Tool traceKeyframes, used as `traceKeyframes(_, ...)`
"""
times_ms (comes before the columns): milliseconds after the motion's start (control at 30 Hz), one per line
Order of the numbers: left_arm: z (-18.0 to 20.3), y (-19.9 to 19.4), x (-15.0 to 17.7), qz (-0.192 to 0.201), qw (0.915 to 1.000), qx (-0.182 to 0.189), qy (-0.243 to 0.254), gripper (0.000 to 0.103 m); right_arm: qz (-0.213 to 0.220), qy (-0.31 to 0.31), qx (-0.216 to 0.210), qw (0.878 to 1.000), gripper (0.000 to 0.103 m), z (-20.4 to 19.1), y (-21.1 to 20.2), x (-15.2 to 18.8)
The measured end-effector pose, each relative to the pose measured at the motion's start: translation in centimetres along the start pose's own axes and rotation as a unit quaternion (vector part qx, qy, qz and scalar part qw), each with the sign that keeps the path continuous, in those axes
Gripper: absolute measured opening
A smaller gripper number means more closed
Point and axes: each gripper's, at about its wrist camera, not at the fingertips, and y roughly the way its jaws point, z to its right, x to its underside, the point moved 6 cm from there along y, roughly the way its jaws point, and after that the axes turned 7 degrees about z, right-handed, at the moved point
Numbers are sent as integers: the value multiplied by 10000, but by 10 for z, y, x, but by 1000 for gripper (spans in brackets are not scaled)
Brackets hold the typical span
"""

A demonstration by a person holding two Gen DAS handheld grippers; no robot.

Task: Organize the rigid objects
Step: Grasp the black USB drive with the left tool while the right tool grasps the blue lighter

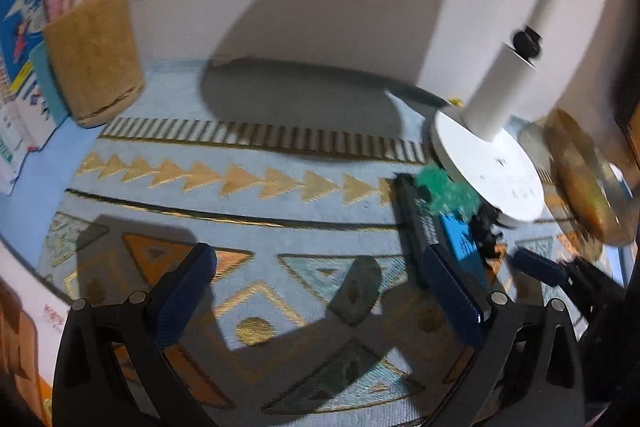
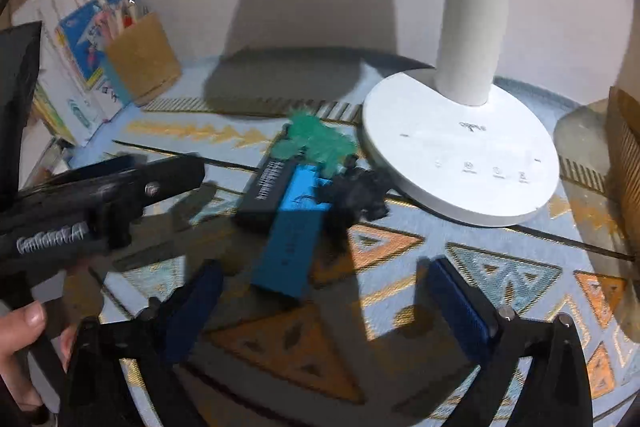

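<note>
Two released grippers, left (image 1: pixel 320 291) and right (image 2: pixel 324 307), fingers empty, near one blue box (image 2: pixel 290 231), one lamp (image 2: pixel 460 147).

A blue box (image 2: pixel 289 227) lies flat on the patterned cloth (image 2: pixel 400 327). It is long and bright blue, and it slants — one end is near the bottom of the right wrist picture, the other points up toward the white lamp base (image 2: pixel 460 155). A black box (image 2: pixel 266 187) with white stripes like a barcode lies right beside it on the left, touching it. A fuzzy green thing (image 2: pixel 320 143) sits at the far end of both boxes. A small black lumpy thing (image 2: pixel 356 193) lies next to the blue box on the right, just by the lamp base. They are all huddled close together — the picture is blurry, so small parts are hard to make out.
</note>
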Motion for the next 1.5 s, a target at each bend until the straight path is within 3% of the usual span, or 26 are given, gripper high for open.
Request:
traceKeyframes(100,15,7,4,-68,9995,181,252,103,61,-19,-160,9999,40,12,-7,4)
traceKeyframes(200,36,16,8,-204,9980,210,563,103,57,43,-418,9991,36,19,-16,5)
traceKeyframes(367,51,31,10,-352,9943,-285,961,103,40,1,-456,9990,17,30,-43,27)
traceKeyframes(500,54,35,6,-357,9947,-256,927,103,78,373,-848,9957,17,49,-63,41)
traceKeyframes(567,53,34,6,-350,9950,-244,907,103,100,414,-896,9951,25,52,-61,37)
traceKeyframes(633,53,36,5,-347,9952,-272,878,103,99,188,-925,9955,55,44,-53,28)
traceKeyframes(733,50,36,3,-340,9955,-325,821,103,-7,-75,-900,9959,85,29,-37,18)
traceKeyframes(767,51,38,4,-341,9954,-323,835,102,-19,-285,-735,9969,85,22,-30,13)
traceKeyframes(800,52,37,4,-315,9953,-279,869,89,-63,-381,-690,9969,81,18,-26,12)
traceKeyframes(833,59,32,1,-146,9948,-137,994,48,-58,-517,-523,9973,61,15,-23,10)
traceKeyframes(867,61,29,1,-95,9944,-50,1056,31,-36,-664,-293,9974,46,14,-22,8)
traceKeyframes(900,67,29,2,-102,9932,25,1160,24,-16,-702,-343,9969,37,12,-22,8)
traceKeyframes(933,69,27,3,-97,9926,-1,1211,22,-7,-722,-480,9962,30,11,-23,9)
traceKeyframes(1067,66,17,12,-132,9950,329,938,21,-21,-774,-698,9946,29,9,-32,20)
traceKeyframes(1167,70,-1,31,-147,9917,284,1244,21,-37,-736,-824,9939,28,12,-49,36)
traceKeyframes(1267,70,-26,56,-180,9909,347,1290,21,-33,-682,-737,9949,28,24,-72,58)
traceKeyframes(1433,71,-48,78,-192,9914,729,1066,21,56,12,-498,9987,28,64,-106,87)
traceKeyframes(1500,77,-48,77,-209,9901,845,1105,28,60,167,-619,9979,28,71,-107,89)
